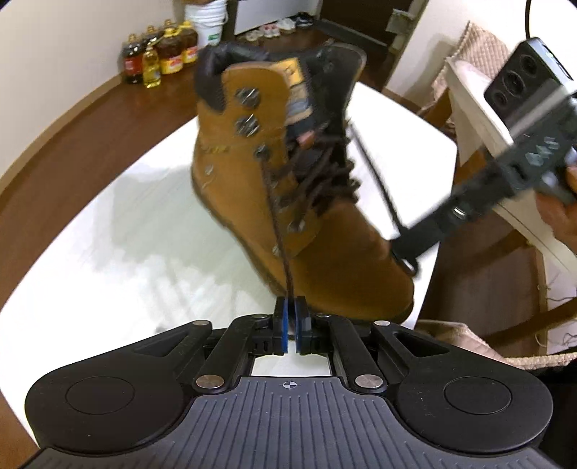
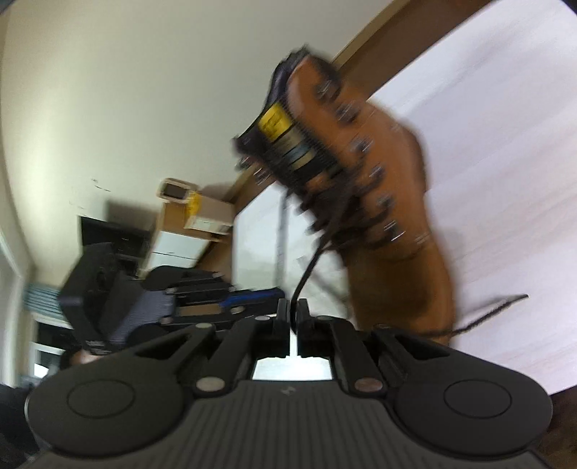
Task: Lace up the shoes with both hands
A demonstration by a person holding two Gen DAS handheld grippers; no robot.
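Boot [image 1: 288, 173]: a tan ankle boot with a dark padded collar is seen standing on the white table [image 1: 126, 234], toe toward the left gripper's camera; it is blurred in both views.
Eyelets: a row of metal eyelets is shown along each side of the opening, the lower ones crossed by dark lacing, the top ones on the left flap unthreaded.
Left lace [image 1: 279, 216]: one dark brown strand is drawn out taut from the lacing, running straight from the boot down to the left gripper's tips.
Left gripper [image 1: 291, 314]: its blue-padded fingers are brought nearly together, and the strand is clamped between them (only a thin slit is left between the pads).
Right lace [image 1: 375, 180]: a second dark strand is led from the right side of the boot toward the right gripper.
Right gripper [image 2: 293, 317]: its fingers are seen slightly parted, with the strand running down into the gap; whether the pads press on it cannot be told (the view is smeared by motion).
Hand [image 1: 555, 213]: part of a hand is seen around the right gripper's handle at the right edge of the left view.
Background: oil bottles [image 1: 158, 57] and a white bucket [image 1: 207, 18] are seen on the brown floor against the wall.
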